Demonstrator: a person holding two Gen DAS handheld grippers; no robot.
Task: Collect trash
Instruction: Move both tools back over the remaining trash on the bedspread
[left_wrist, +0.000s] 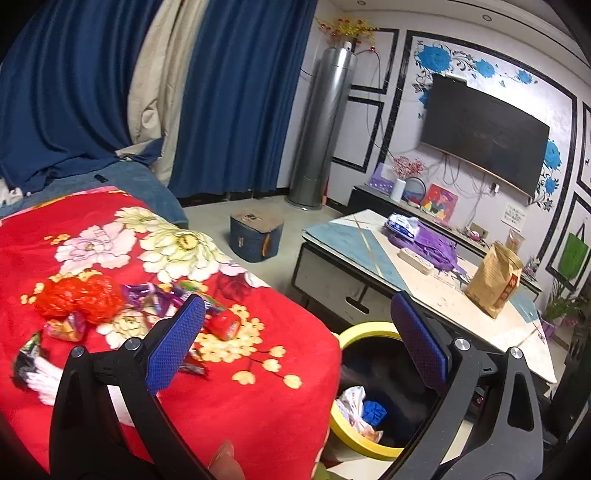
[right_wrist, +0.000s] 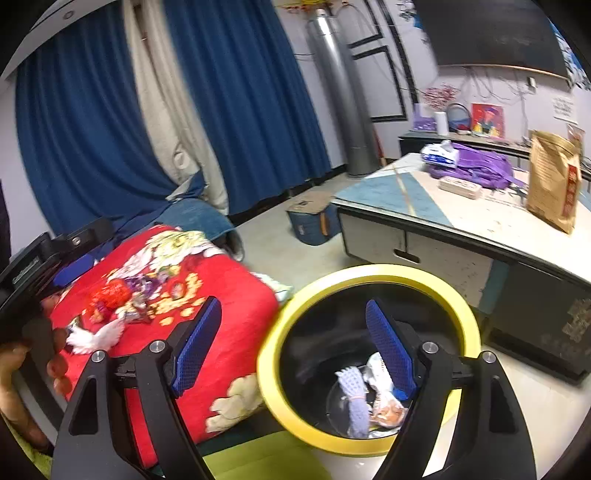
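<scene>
Trash lies on the red flowered blanket (left_wrist: 229, 417): a crumpled red plastic bag (left_wrist: 79, 297), purple wrappers (left_wrist: 155, 295), a small red packet (left_wrist: 223, 325) and other wrappers. My left gripper (left_wrist: 299, 343) is open and empty above the blanket's edge, its left fingertip just in front of the wrappers. A yellow-rimmed black bin (right_wrist: 369, 280) stands on the floor beside the blanket and holds wrappers and a blue-white glove (right_wrist: 354, 395). It also shows in the left wrist view (left_wrist: 365, 328). My right gripper (right_wrist: 295, 347) is open and empty over the bin's rim.
A low coffee table (left_wrist: 373, 254) behind the bin carries a purple bag (left_wrist: 432, 243), a white box and a brown paper bag (left_wrist: 495, 277). A blue storage box (left_wrist: 255, 236) sits on the floor. Blue curtains, a grey tower unit (left_wrist: 321, 129) and a wall TV stand behind.
</scene>
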